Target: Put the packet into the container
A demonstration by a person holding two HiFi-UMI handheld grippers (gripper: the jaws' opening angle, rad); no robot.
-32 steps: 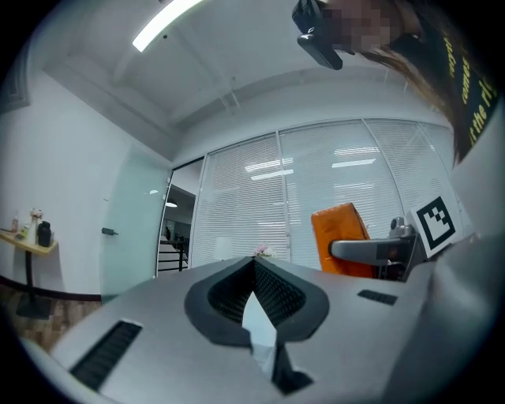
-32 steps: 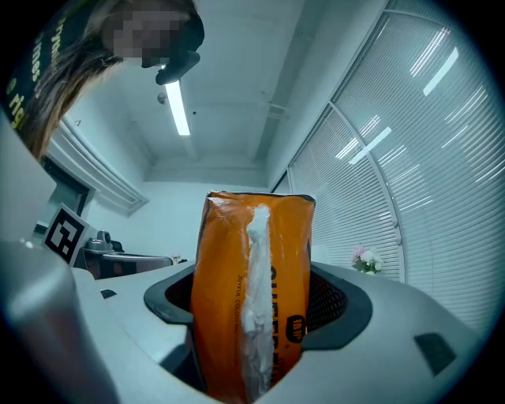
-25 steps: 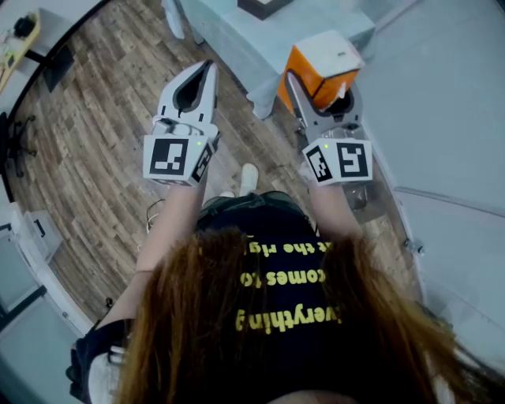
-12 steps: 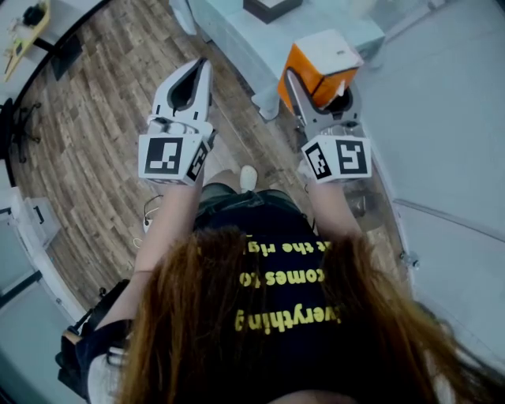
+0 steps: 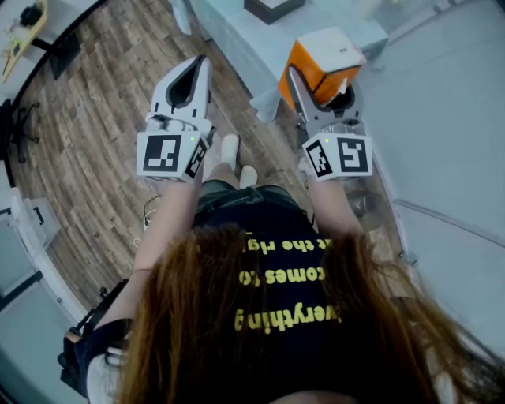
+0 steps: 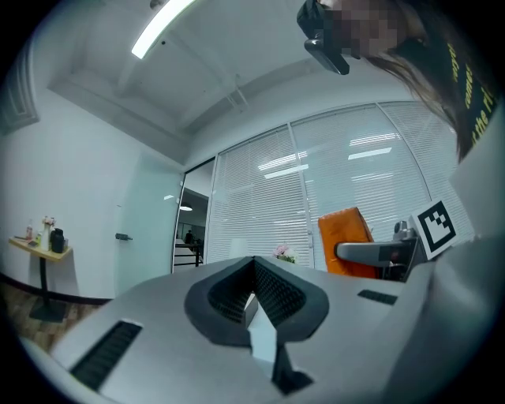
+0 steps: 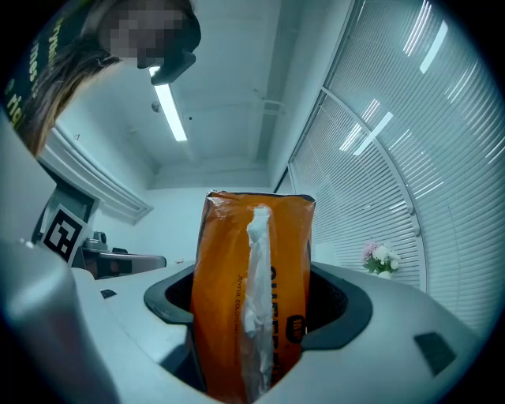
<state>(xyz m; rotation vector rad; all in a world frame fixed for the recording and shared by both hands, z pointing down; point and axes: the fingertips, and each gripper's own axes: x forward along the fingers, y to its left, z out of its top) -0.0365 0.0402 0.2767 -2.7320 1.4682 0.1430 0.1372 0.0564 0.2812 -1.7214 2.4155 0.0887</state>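
My right gripper [image 5: 322,91] is shut on an orange packet with a white top face [image 5: 325,59], held up in front of the person's chest. In the right gripper view the packet [image 7: 229,260] stands upright between the jaws of the right gripper [image 7: 254,298], its pale seam facing the camera. The left gripper [image 5: 203,63] is raised beside it at the left, shut with nothing in it; its toothed pads meet in the left gripper view [image 6: 254,267]. That view also catches the packet [image 6: 345,235] off to the right. No container is clearly recognisable.
A pale blue counter [image 5: 237,35] runs across the top, with a dark box [image 5: 272,6] at its far edge. Wooden floor [image 5: 95,126] lies to the left, a glass wall with blinds [image 7: 394,158] to the right. The person's shoes [image 5: 230,150] show between the grippers.
The person has stepped forward: a shoe now shows between the grippers and the floor has shifted. Both grippers keep their pose, and the packet stays held.
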